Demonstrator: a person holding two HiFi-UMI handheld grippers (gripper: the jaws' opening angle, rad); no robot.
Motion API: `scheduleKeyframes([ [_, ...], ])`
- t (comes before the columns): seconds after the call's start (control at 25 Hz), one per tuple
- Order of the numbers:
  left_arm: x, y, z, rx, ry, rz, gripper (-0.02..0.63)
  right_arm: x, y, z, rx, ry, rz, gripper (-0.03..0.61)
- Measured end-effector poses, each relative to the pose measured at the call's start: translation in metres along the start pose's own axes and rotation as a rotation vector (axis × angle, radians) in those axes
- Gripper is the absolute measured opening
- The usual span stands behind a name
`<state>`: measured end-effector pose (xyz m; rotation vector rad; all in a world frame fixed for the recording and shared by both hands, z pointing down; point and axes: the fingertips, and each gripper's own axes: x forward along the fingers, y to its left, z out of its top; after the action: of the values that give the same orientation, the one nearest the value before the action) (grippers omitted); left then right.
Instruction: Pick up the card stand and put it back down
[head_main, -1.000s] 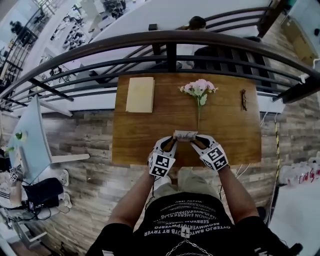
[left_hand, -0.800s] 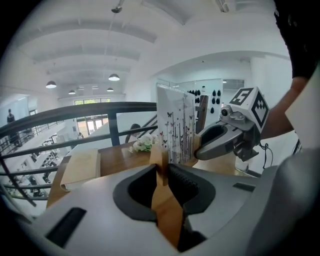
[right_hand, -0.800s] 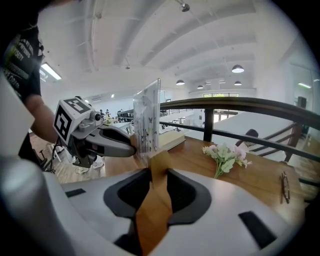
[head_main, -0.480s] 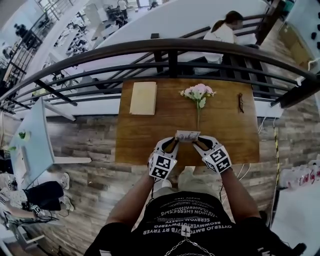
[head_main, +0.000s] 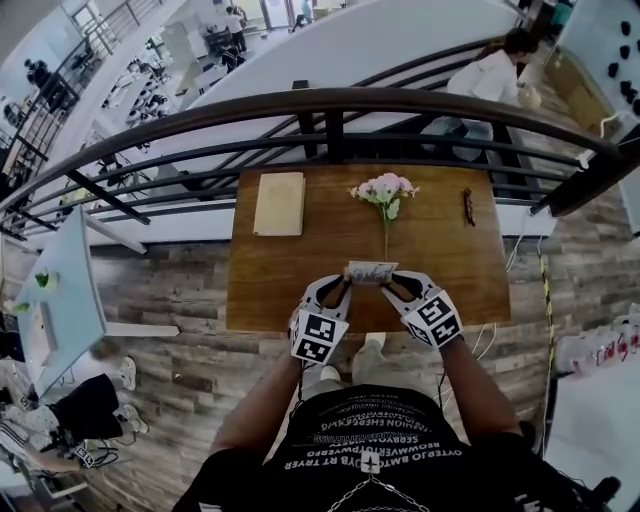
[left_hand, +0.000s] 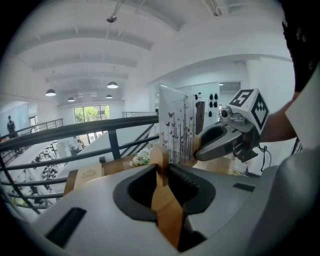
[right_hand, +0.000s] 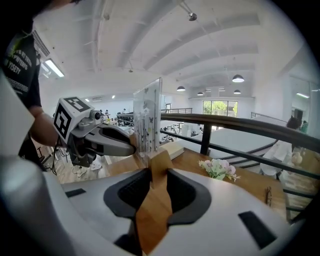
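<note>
The card stand (head_main: 371, 271) is a clear upright panel with a butterfly print on a narrow wooden base. It is held between both grippers over the near edge of the wooden table (head_main: 270, 285). My left gripper (head_main: 343, 284) is shut on the base's left end and my right gripper (head_main: 398, 285) on its right end. In the left gripper view the jaws (left_hand: 162, 167) clamp the wooden base (left_hand: 160, 156), with the card (left_hand: 176, 125) and the right gripper (left_hand: 220, 142) beyond. In the right gripper view the jaws (right_hand: 157, 172) clamp the base (right_hand: 159, 162) below the card (right_hand: 148, 117).
On the table's far side lie a cream book (head_main: 279, 203), a bunch of pink flowers (head_main: 383, 190) and a small dark object (head_main: 468, 206). A dark metal railing (head_main: 330, 100) runs just beyond the table. A white table (head_main: 60, 290) stands at the left.
Both grippers and the card stand keep almost the same place and grip. The head view has shifted slightly, and a person beyond the railing has walked to the right.
</note>
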<state>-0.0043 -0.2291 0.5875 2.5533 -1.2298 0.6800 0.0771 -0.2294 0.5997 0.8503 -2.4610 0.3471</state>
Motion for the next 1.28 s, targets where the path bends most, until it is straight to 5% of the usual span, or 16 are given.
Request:
scheduleKeyframes([
  [1.28, -0.075, 0.01, 0.094, 0.01, -0.102, 0.002, 0.089, -0.056, 0.029, 0.101, -0.044, -0.098, -0.06, 0.115],
])
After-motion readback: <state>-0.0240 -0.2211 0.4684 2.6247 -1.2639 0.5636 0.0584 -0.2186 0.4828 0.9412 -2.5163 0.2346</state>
